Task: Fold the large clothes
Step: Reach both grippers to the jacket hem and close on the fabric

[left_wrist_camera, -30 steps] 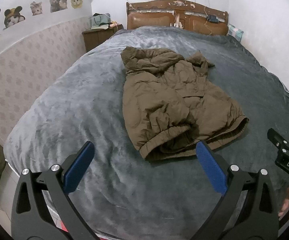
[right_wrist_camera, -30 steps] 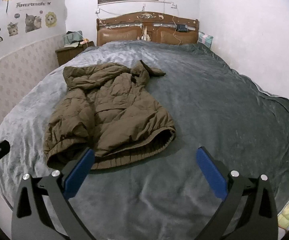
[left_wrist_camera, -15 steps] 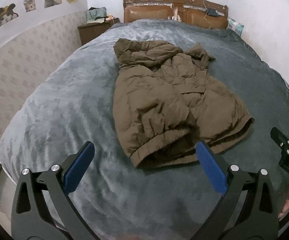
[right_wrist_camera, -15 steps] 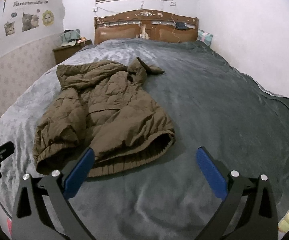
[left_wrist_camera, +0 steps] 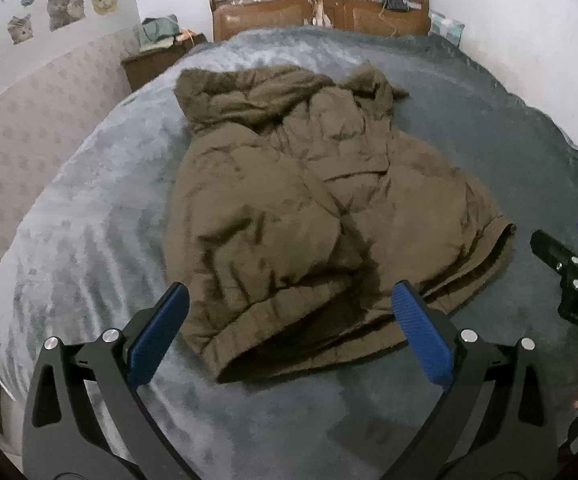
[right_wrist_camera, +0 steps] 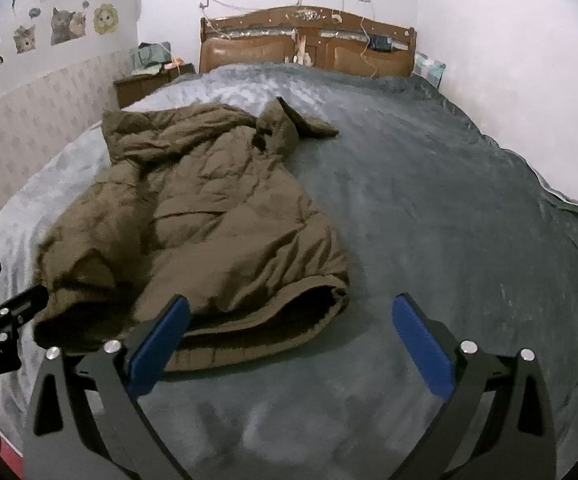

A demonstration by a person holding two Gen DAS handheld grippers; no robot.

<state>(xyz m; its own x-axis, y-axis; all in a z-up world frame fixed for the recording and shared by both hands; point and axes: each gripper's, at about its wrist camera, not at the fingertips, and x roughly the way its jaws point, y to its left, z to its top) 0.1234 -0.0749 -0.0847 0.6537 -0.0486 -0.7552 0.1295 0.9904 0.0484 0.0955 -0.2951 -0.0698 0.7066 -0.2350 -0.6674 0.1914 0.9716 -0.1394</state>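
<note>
Two grippers, left (left_wrist_camera: pixel 289 334) and right (right_wrist_camera: pixel 289 336), spread wide and empty, poised near hem of rumpled brown padded jacket (left_wrist_camera: pixel 309 208) lying mid-bed on grey blanket (right_wrist_camera: pixel 449 208), evidently positioned to seize hem corners for folding.

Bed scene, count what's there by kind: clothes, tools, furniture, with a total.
Brown puffer jacket: 1
Tools: 2, the left tool and the right tool, both open
Furniture: 2, the bed with grey blanket and the wooden nightstand
Total: 5
</note>
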